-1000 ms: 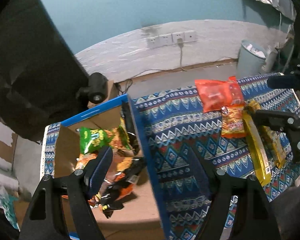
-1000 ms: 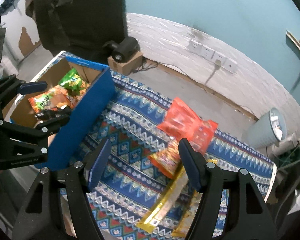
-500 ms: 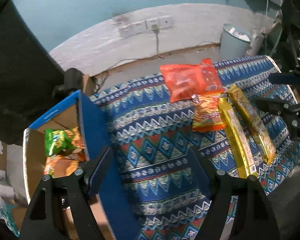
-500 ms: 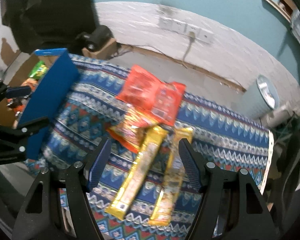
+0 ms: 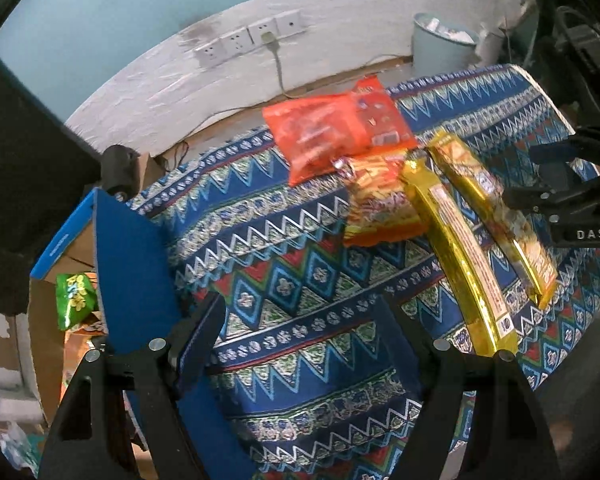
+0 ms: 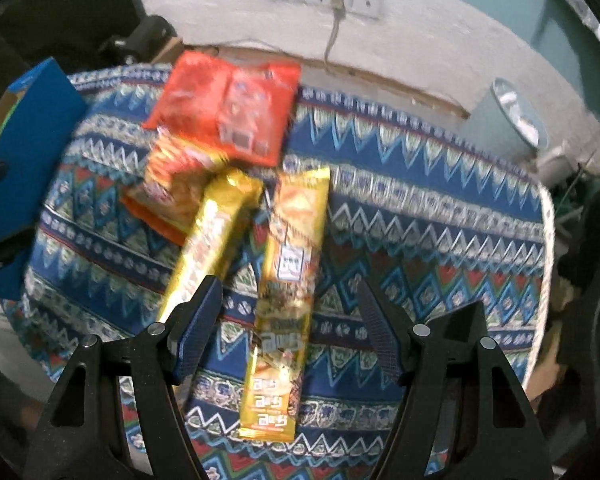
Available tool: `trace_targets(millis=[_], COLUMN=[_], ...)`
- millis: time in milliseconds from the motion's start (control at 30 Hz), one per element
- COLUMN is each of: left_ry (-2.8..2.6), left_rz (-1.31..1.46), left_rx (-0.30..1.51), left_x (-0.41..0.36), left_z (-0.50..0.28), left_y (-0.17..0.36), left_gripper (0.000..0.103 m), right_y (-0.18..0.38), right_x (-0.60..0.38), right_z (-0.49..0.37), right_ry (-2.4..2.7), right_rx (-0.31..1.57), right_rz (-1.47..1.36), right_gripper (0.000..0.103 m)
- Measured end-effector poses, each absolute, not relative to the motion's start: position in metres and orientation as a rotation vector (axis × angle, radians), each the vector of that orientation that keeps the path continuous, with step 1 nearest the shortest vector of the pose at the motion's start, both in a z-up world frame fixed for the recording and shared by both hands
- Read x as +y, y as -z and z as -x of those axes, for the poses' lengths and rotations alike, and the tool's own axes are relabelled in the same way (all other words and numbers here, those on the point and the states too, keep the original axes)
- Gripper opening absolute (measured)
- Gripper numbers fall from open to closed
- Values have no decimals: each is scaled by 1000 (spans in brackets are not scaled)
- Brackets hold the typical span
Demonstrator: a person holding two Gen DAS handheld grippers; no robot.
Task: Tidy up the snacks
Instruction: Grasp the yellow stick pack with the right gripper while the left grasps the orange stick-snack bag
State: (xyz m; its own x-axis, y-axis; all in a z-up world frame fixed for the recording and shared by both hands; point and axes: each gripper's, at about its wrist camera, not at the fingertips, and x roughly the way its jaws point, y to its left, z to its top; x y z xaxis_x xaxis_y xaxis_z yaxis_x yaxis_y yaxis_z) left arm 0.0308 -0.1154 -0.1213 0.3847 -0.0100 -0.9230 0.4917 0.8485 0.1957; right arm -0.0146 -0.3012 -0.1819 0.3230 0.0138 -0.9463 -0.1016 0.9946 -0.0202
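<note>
two gold bars [image 6: 285, 292], two orange packets [image 6: 228, 108].

A plain, worn room in a home, likely a spare or store room. The teal wall [image 5: 100, 12] has a rough white-plastered lower band [image 5: 340, 32] carrying a row of sockets [image 5: 248, 38] with one cable plugged in. A patterned blue cloth [image 5: 300, 264] covers the surface, a bin [image 5: 444, 48] stands by the wall, and bare concrete floor shows behind.
</note>
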Motion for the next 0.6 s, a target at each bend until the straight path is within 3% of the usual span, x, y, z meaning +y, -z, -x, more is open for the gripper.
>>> trace_targets(millis=[433,533,600], left_ry=[341,338,345], left_rz=[-477,-470,-444], left_rx=[1187,1191,1199], left_x=[-125,-128,-132], left_z=[-39,-44,-50], left_y=[152,155,156], left_gripper=[78,78,79], right_y=[241,247,250], right_x=[-307,-308,-308], right_z=[10,8,6], right_ry=[-62,-63,-81], right_rx=[1350,1348,1358], right_rz=[72,70,61], right_gripper=[69,54,35])
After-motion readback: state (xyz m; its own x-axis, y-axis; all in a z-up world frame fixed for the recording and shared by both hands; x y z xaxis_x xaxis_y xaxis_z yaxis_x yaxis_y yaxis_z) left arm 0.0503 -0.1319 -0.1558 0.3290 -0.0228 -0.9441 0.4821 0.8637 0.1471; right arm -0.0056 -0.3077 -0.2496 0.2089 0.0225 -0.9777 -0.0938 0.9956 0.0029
